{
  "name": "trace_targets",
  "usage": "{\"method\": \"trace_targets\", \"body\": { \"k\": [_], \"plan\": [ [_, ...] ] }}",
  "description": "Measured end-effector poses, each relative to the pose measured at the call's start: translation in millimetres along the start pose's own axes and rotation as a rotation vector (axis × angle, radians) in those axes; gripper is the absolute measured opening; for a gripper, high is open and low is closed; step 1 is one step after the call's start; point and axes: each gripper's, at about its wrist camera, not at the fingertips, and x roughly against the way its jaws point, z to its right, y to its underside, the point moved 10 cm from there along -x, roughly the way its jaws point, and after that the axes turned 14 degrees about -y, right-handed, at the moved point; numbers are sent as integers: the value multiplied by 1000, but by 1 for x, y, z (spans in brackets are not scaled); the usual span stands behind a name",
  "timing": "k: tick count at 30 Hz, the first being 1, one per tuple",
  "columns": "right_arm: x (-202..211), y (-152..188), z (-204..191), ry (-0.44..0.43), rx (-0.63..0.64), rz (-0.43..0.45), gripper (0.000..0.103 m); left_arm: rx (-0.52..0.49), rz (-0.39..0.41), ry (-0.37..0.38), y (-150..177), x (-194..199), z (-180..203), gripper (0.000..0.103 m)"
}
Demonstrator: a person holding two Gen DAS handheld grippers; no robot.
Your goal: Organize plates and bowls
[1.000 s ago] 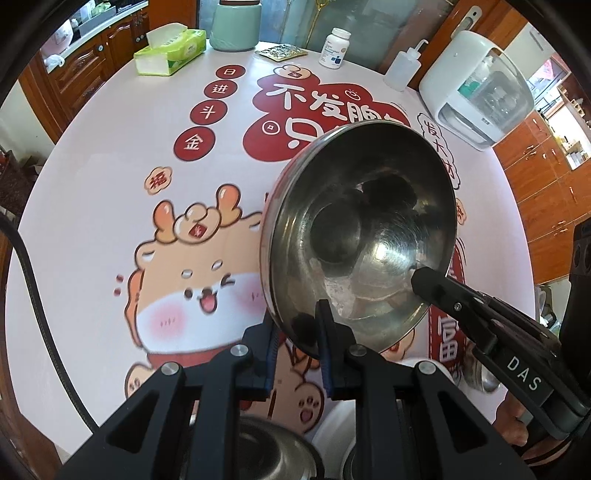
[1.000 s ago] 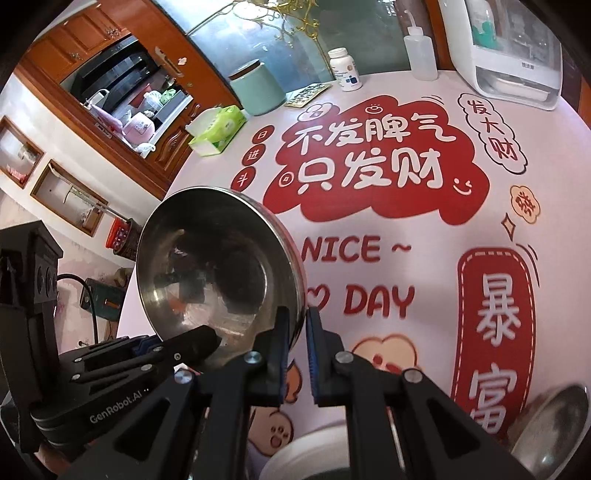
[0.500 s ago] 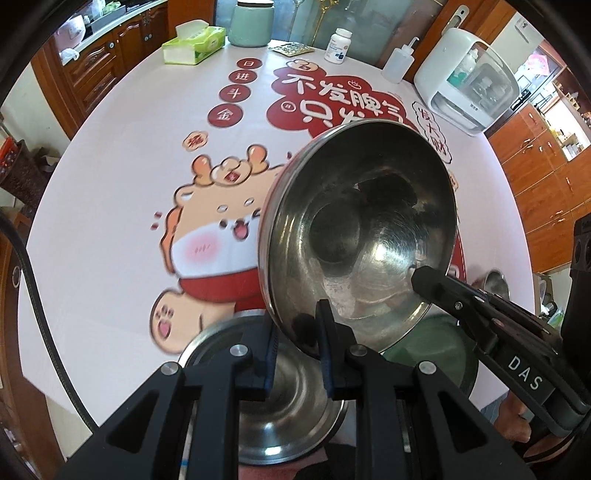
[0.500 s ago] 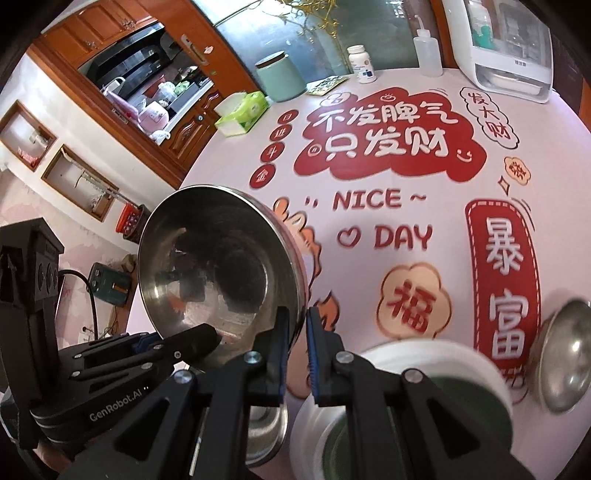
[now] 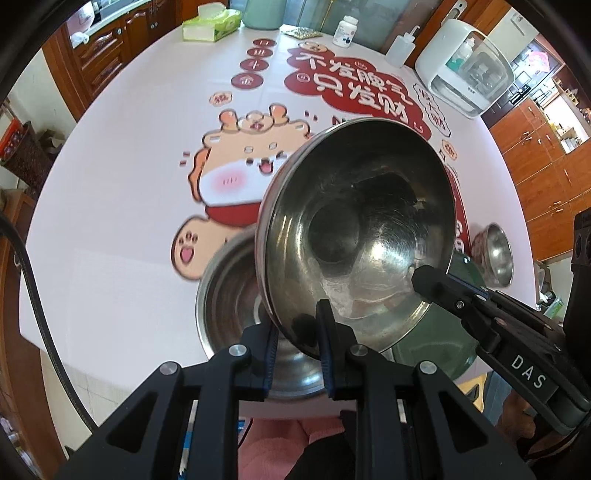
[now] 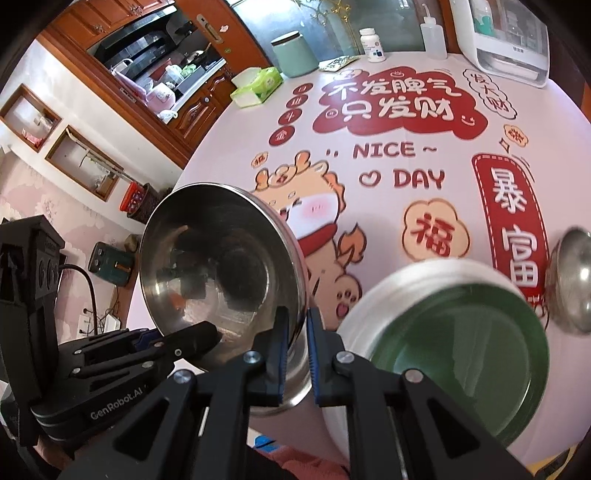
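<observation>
Above the near edge of the round table (image 5: 122,206), both grippers pinched the rim of one steel bowl (image 5: 354,236) and held it tilted in the air, its hollow turned toward the cameras. The left gripper (image 5: 297,341) had its fingers closed to a narrow gap on the bowl's lower rim, one pad inside and one outside; the right gripper (image 6: 297,349) was clamped almost fully shut on the rim at the other side. Below the lifted bowl, a second steel bowl (image 5: 236,295) sat on the printed tablecloth close to the table's edge. Just beside it lay a plate (image 6: 454,332) with a white rim and green centre, partly hidden by the held bowl in the left wrist view. A smaller steel bowl (image 6: 570,280) rested further right, apart from the plate. At the far side stood a tissue box (image 5: 212,24), a white bottle (image 5: 345,31) and a white appliance (image 5: 469,74).
</observation>
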Motion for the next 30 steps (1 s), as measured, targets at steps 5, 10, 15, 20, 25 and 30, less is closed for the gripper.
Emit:
{"method": "trace_targets", "body": {
  "k": [5,10,15,20,25,30],
  "plan": [
    [-3,18,1,10,-17,-28,10,-13,-30,1,20,-5,-2,18],
    [-4,29,1,14,-26,-45,10,-20,-50,0,32,-9,-3,19],
    [-9,36,1,13,-34,-65,10,-16,-91,1,41,-16,-6,19],
    [-12,39,-1,8,-40,-77,12,0,-124,1,46,-23,-9,21],
    [-9,37,-3,-3,-37,-60,17,12,-148,-27,49,-30,-16,23],
    [-4,37,-4,0,-33,-46,17,28,-131,-36,48,-28,-23,27]
  ]
}}
